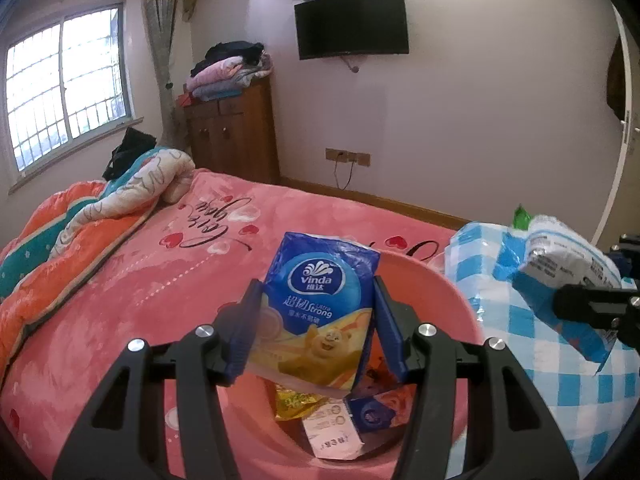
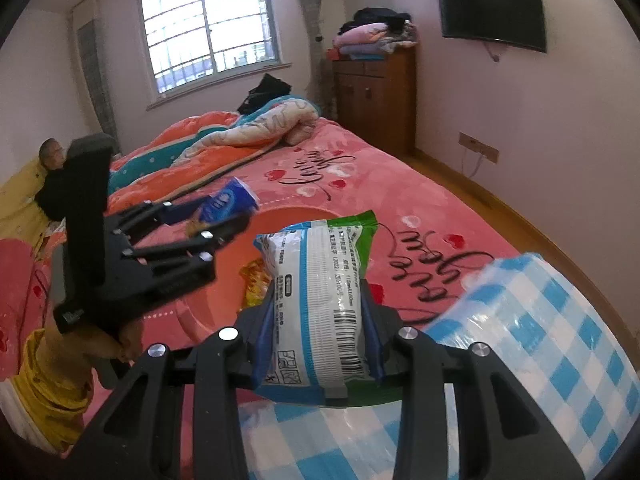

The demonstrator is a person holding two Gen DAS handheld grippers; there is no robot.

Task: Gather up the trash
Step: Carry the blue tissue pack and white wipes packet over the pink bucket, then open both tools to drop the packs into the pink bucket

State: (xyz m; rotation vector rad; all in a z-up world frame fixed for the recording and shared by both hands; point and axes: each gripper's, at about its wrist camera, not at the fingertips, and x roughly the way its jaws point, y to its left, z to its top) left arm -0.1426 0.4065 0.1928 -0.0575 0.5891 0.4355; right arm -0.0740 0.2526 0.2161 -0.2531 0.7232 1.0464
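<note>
Daylight from window (image 1: 68, 92), fisheye-warped edges, soft focus

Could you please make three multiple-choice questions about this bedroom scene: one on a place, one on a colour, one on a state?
1. Where is the blue Vinda tissue pack?
A. flat on the bed
B. between the left tool's fingers, over the pink basin
C. on the cabinet

2. What colour is the checked bag beside the basin?
A. blue and white
B. red and black
C. plain yellow

3. What is the state of the right tool?
A. open and empty
B. shut on nothing
C. shut on the white and green packet

Answers: 1 B, the pads grip its sides above the basin; 2 A, the checks show in both views; 3 C, both pads press on the packet.
</note>
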